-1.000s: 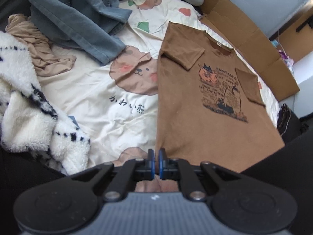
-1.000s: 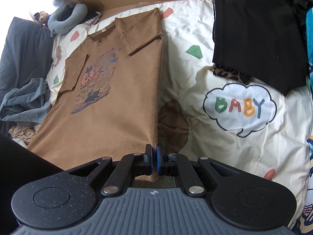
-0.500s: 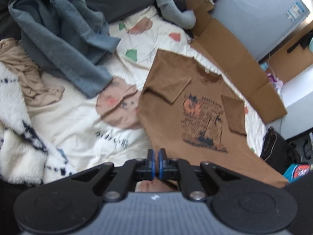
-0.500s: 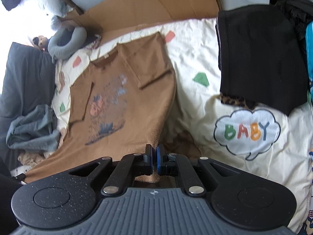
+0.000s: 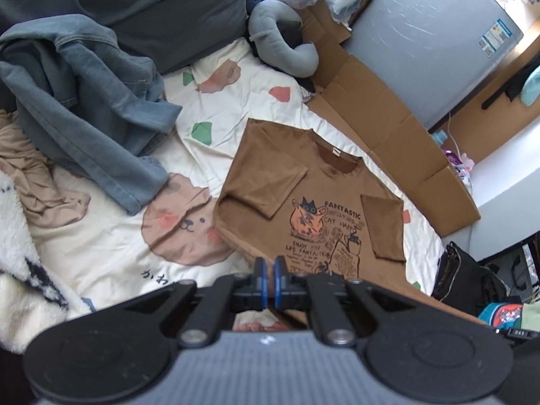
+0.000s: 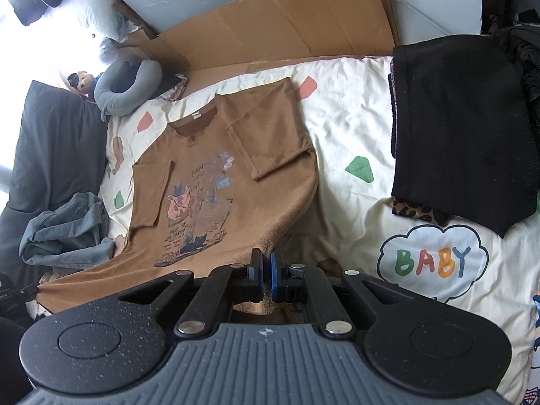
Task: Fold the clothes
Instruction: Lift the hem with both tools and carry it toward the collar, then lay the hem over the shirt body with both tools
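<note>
A brown T-shirt (image 5: 297,185) with a cat print lies face up on the cream bedsheet (image 5: 111,243), both sleeves folded inward. My left gripper (image 5: 269,281) is shut on the shirt's bottom hem at its left corner. My right gripper (image 6: 266,275) is shut on the hem at the right corner; the shirt (image 6: 209,175) also shows in the right wrist view. The lower part of the shirt is lifted off the bed and hangs between the grippers toward the collar.
A blue-grey garment (image 5: 87,101) and a beige one (image 5: 40,182) lie at the left, with a white fleece (image 5: 20,270). A folded black garment (image 6: 462,128) lies at the right. Cardboard (image 6: 270,30) and a grey neck pillow (image 5: 283,47) lie beyond the collar.
Both grippers have risen and moved toward the collar, carrying the hem up. The lower half of the shirt has come off the sheet.
</note>
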`<action>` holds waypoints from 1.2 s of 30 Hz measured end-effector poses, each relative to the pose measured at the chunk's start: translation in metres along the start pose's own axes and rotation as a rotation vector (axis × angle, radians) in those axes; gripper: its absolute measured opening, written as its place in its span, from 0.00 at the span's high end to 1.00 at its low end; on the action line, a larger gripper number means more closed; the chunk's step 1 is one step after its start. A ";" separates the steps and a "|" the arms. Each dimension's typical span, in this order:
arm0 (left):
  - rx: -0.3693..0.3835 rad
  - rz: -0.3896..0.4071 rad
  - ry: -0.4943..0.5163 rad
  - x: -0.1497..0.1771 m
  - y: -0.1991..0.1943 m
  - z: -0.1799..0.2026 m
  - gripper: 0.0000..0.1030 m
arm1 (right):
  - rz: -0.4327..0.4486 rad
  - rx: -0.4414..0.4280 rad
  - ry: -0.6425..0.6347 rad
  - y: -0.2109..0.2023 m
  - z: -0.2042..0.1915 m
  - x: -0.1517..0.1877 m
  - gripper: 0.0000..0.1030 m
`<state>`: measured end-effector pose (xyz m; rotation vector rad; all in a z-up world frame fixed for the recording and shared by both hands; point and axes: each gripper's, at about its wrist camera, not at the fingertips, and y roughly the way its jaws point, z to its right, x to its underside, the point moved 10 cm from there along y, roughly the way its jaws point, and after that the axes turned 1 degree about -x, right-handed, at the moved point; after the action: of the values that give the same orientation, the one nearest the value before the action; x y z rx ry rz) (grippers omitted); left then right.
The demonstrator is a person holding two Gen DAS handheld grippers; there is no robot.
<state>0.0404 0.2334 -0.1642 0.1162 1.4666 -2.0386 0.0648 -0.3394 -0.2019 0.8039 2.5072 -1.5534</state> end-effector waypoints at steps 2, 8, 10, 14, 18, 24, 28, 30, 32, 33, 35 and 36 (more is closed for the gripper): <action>-0.001 -0.005 0.007 -0.004 0.002 0.002 0.96 | 0.000 -0.005 0.007 0.002 0.002 -0.002 0.99; 0.007 -0.020 0.015 -0.018 0.014 0.004 0.96 | -0.008 -0.008 0.004 0.010 0.001 -0.007 0.99; 0.010 -0.026 0.013 -0.022 0.019 0.004 0.96 | -0.008 -0.013 -0.004 0.012 -0.001 -0.008 0.99; 0.009 -0.035 0.011 -0.030 0.029 0.002 0.96 | -0.005 -0.016 -0.008 0.016 -0.003 -0.017 0.99; 0.019 -0.033 -0.009 -0.038 0.036 -0.001 0.96 | -0.005 -0.015 -0.008 0.021 -0.006 -0.030 0.99; 0.030 -0.019 -0.045 -0.053 0.046 -0.006 0.96 | -0.008 -0.006 0.002 0.035 -0.006 -0.050 0.99; 0.041 0.000 -0.073 -0.069 0.056 -0.008 0.96 | 0.002 0.002 0.019 0.045 -0.005 -0.066 0.99; 0.046 0.007 -0.077 -0.077 0.062 -0.008 0.96 | 0.008 0.000 0.021 0.050 -0.007 -0.076 0.99; 0.049 0.011 -0.075 -0.084 0.068 -0.006 0.96 | 0.012 0.000 0.018 0.055 -0.010 -0.084 0.99; 0.050 0.013 -0.073 -0.088 0.072 -0.006 0.96 | 0.014 0.000 0.016 0.057 -0.012 -0.089 0.99; 0.052 0.016 -0.076 -0.095 0.078 -0.005 0.96 | 0.017 0.001 0.008 0.060 -0.015 -0.097 0.99; 0.053 0.017 -0.078 -0.099 0.082 -0.005 0.96 | 0.020 0.002 0.005 0.062 -0.016 -0.102 0.99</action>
<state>0.1614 0.2645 -0.1932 0.0697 1.3604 -2.0451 0.1849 -0.3435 -0.2103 0.8315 2.4939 -1.5499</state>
